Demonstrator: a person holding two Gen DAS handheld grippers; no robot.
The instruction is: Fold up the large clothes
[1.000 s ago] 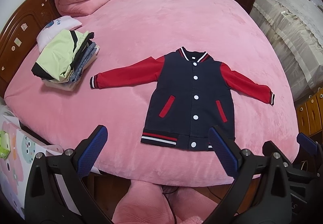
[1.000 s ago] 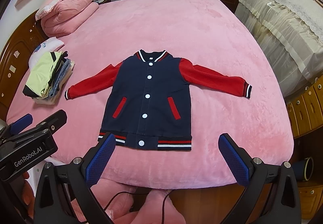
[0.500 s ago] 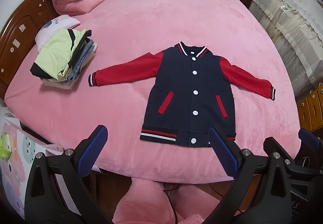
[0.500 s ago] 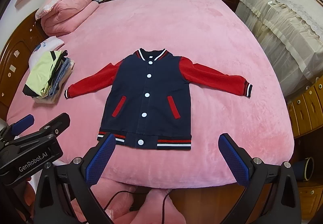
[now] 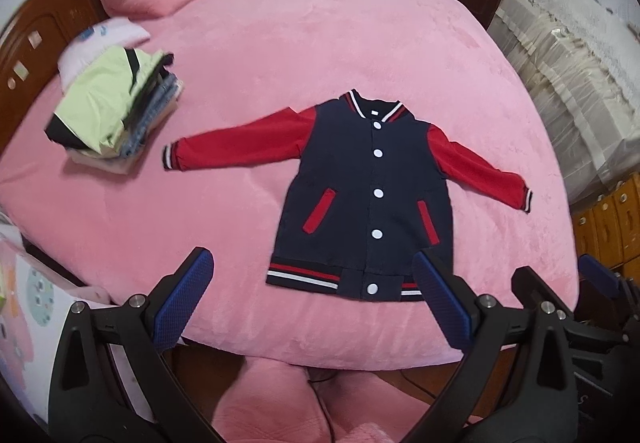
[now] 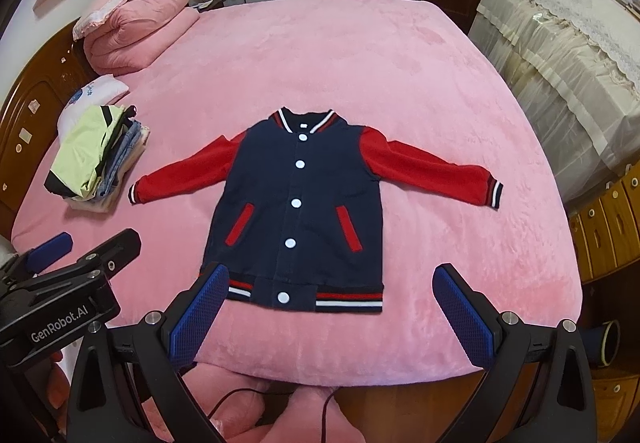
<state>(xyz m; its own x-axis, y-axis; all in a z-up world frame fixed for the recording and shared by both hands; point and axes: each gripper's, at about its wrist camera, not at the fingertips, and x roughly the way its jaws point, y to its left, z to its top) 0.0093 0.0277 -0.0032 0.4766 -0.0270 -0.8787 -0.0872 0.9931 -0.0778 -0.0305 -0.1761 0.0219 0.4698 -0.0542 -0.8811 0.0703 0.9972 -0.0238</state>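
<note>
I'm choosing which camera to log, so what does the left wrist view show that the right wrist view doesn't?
Only the left wrist view shows the left claw head-on, open.

Only the right wrist view shows the right claw head-on, open, and a dark cylinder on the floor.

Both show the jacket spread flat, buttoned, sleeves out, on the pink bed, untouched, plus the folded clothes stack.

My left gripper (image 5: 312,299) is matte black plastic: two angled arms, each ending in a blue pad (image 5: 180,303) with a fine waffle texture, and round silver screws at the joints. My right gripper (image 6: 332,313) is built the same. White "GenRobot.AI" lettering (image 6: 60,325) marks the left one's body. A thin dark cable (image 6: 236,395) trails over my pink trousers (image 6: 248,407).
</note>
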